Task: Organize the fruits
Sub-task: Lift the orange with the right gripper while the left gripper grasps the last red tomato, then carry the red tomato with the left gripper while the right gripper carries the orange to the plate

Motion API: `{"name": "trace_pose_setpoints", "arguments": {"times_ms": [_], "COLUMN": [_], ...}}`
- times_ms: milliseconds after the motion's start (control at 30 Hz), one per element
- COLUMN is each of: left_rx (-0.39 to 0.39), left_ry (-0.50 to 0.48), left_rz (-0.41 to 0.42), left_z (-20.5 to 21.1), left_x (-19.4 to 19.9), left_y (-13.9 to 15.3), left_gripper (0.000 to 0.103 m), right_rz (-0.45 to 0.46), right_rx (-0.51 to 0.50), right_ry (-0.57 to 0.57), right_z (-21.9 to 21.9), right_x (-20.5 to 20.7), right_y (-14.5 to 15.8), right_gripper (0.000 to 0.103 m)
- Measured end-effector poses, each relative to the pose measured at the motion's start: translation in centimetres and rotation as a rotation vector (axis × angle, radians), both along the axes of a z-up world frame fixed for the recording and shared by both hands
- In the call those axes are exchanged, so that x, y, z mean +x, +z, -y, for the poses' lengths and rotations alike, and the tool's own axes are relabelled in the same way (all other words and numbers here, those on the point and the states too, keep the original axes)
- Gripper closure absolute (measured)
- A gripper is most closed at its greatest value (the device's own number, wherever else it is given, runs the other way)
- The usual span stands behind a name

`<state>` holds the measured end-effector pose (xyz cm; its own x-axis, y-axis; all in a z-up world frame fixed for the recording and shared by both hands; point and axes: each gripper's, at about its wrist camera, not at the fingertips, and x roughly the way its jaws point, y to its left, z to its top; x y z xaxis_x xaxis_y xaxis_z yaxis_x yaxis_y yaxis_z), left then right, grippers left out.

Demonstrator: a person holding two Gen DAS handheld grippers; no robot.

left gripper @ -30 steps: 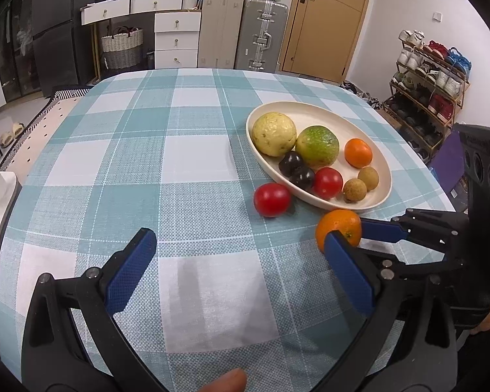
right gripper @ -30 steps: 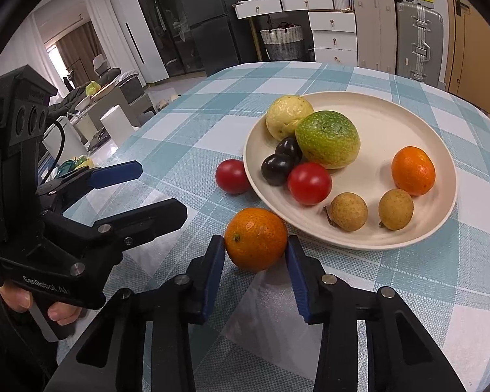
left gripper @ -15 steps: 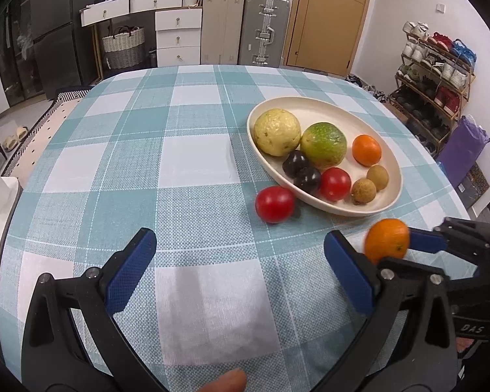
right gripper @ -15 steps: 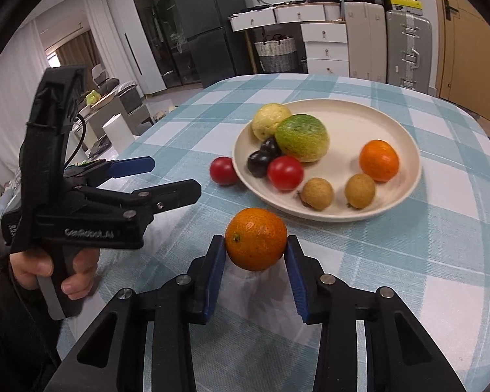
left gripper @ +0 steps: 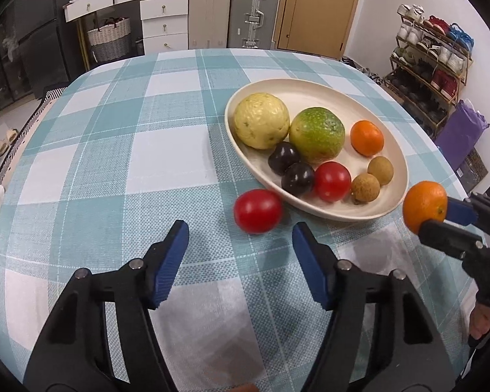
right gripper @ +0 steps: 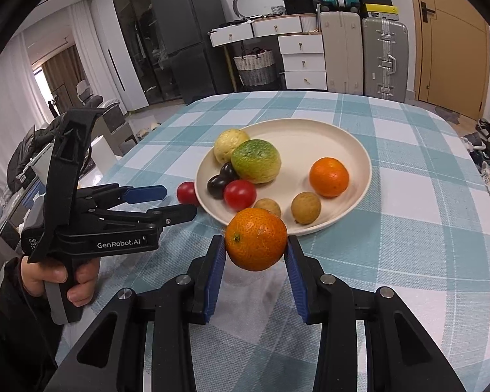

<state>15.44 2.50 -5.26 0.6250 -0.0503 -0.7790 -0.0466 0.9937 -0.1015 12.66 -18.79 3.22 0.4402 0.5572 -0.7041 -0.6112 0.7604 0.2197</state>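
- Tangerine point(right gripper: 256, 239) sits clenched between the blue pads of our right tool point(right gripper: 255, 258), lifted clear of the checked cloth on the desk point(right gripper: 408, 228); from the left wrist view the same fruit hangs at 3 o'clock, just off the rim of the plate.
- Our left tool point(left gripper: 240, 254) has nothing between its pads, and its jaws are closing; a bare hand point(right gripper: 62, 277) grips its handle at 9 o'clock in the right wrist view.
- A loose cherry tomato point(left gripper: 258, 210) lies on the cloth just beyond the left tool's fingertips, at 12 o'clock from them, beside the plate's near rim; whether it touches the rim we cannot tell.
- The cream oval plate point(left gripper: 310, 86) carries the sorted fruit: a pale yellow guava-like fruit point(left gripper: 261, 120) at its far end, a green-and-yellow citrus point(left gripper: 317, 134) touching it, and two dark plums point(left gripper: 290, 170) below them.
- On the same plate, a second cherry tomato point(left gripper: 332, 181) lies against the nearer plum, two brown longans point(left gripper: 372, 178) sit side by side, and a second tangerine point(left gripper: 367, 138) rests apart toward 2 o'clock.
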Motion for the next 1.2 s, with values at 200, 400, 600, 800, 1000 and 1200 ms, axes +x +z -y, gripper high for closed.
{"name": "trace_pose_setpoints", "arguments": {"times_ms": [200, 400, 600, 800, 1000, 1200], "left_rx": [-0.001, 0.013, 0.012, 0.027, 0.015, 0.019], "left_ry": [-0.012, -0.032, -0.053, -0.059, -0.046, -0.044], "left_rz": [-0.003, 0.012, 0.028, 0.046, 0.054, 0.075], "left_z": [0.2, 0.5, 0.6, 0.8, 0.3, 0.5], "left_x": [1.0, 1.3, 0.9, -0.1, -1.5, -2.3], "left_y": [-0.3, -0.3, 0.0, 0.3, 0.7, 1.5], "left_gripper": [0.047, 0.073, 0.074, 0.075, 0.075, 0.075], "right_rz": [0.004, 0.009, 0.013, 0.015, 0.017, 0.021], "right_rx": [-0.014, -0.012, -0.017, -0.017, -0.01, -0.006], "right_ry": [-0.031, -0.061, -0.072, -0.075, -0.082, -0.074], "right_z": [1.0, 1.8, 2.0, 2.2, 2.4, 2.3], "right_x": [0.5, 1.0, 1.0, 0.9, 1.0, 1.3], "right_y": [-0.1, -0.1, 0.0, 0.1, 0.2, 0.4], "right_gripper": [0.065, 0.065, 0.065, 0.065, 0.065, 0.065]}}
